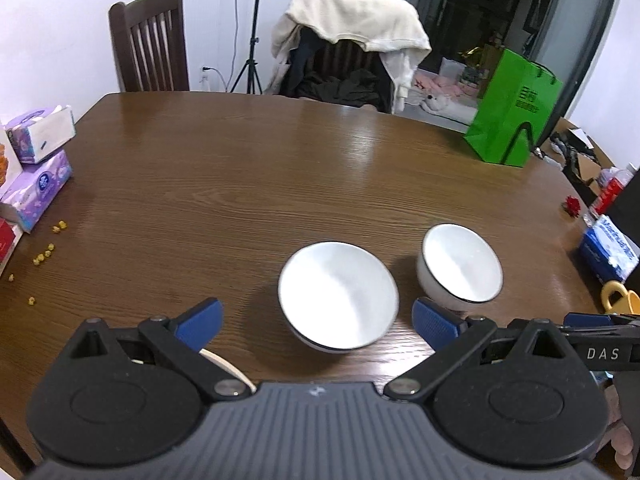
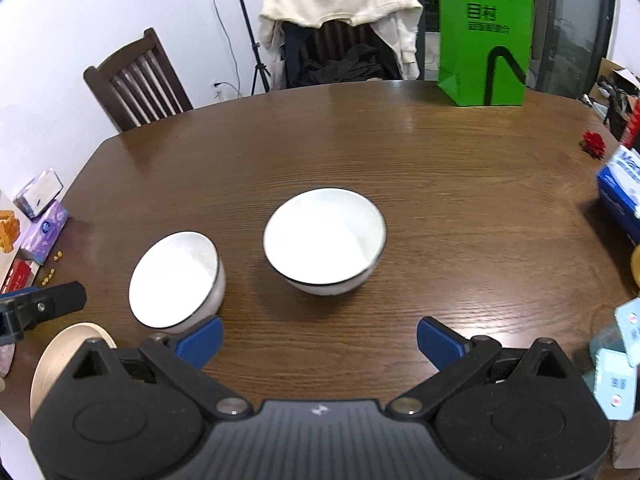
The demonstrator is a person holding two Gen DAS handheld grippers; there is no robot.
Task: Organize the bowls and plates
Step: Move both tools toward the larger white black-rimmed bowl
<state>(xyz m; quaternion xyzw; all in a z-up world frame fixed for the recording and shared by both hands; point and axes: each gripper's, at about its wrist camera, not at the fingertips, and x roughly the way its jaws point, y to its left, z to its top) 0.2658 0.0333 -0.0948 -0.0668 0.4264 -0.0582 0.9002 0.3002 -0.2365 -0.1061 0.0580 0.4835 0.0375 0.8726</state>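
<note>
Two white bowls with dark rims stand side by side on the brown table. The left bowl sits just ahead of my left gripper, which is open with nothing between its blue pads. The right bowl sits ahead of my right gripper, also open and holding nothing. A beige plate lies at the table's near left edge; only a sliver of its rim shows under the left gripper. The right gripper's tip reaches in beside the right bowl.
A green paper bag stands at the far right of the table. Tissue boxes and yellow crumbs lie on the left side. A blue box, a red flower and a yellow mug are on the right. Chairs stand behind the table.
</note>
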